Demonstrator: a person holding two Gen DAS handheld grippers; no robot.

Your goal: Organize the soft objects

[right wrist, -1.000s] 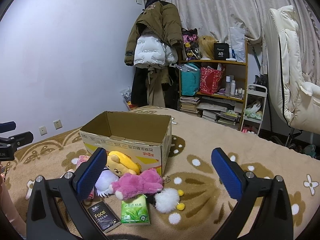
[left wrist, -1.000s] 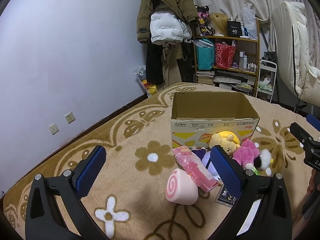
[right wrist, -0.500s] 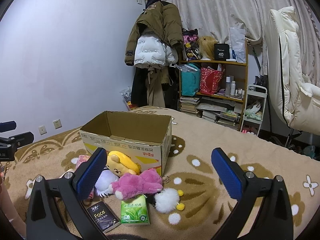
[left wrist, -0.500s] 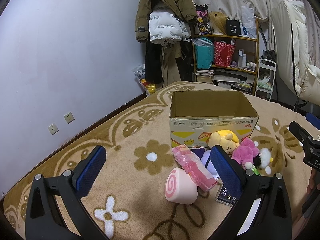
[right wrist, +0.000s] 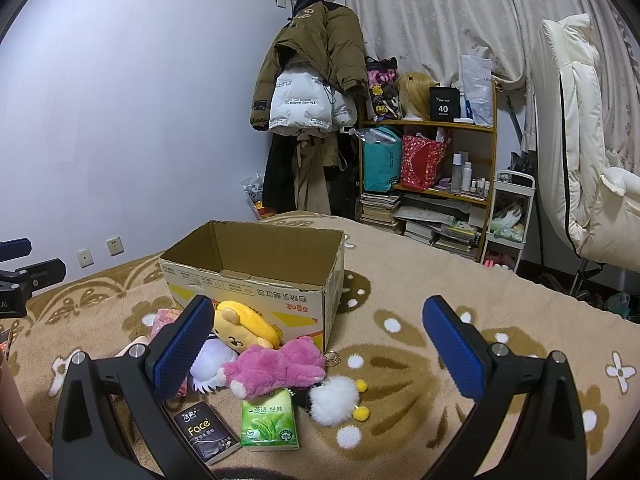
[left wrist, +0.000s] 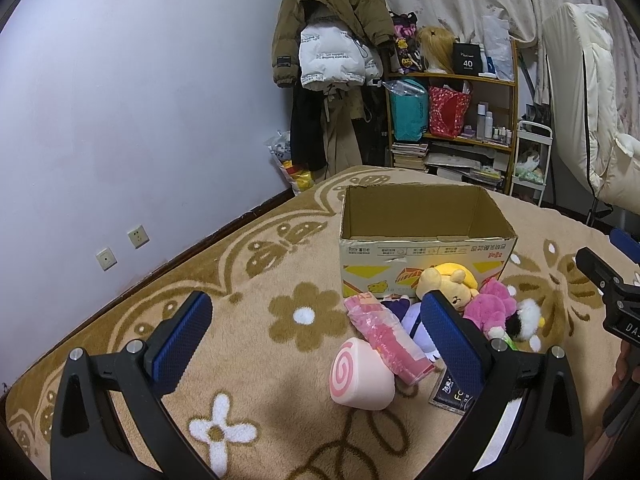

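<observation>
A tan plush blanket [left wrist: 248, 344] with brown flower and leaf patterns covers the surface that carries everything. An open cardboard box [right wrist: 256, 280] stands upright on it. Just in front of the box a cluster of soft things lies on the blanket: a yellow bear [right wrist: 244, 326], a pink plush toy [right wrist: 280, 366], a white and purple plush [right wrist: 210, 362], a white pompom [right wrist: 334, 400] with small yellow balls, a green tissue pack [right wrist: 269, 420], a black tissue pack [right wrist: 206, 432], a pink wrapped pack [left wrist: 386, 338] and a pink swirl roll cushion [left wrist: 360, 378]. The swirl cushion touches the pink pack.
</observation>
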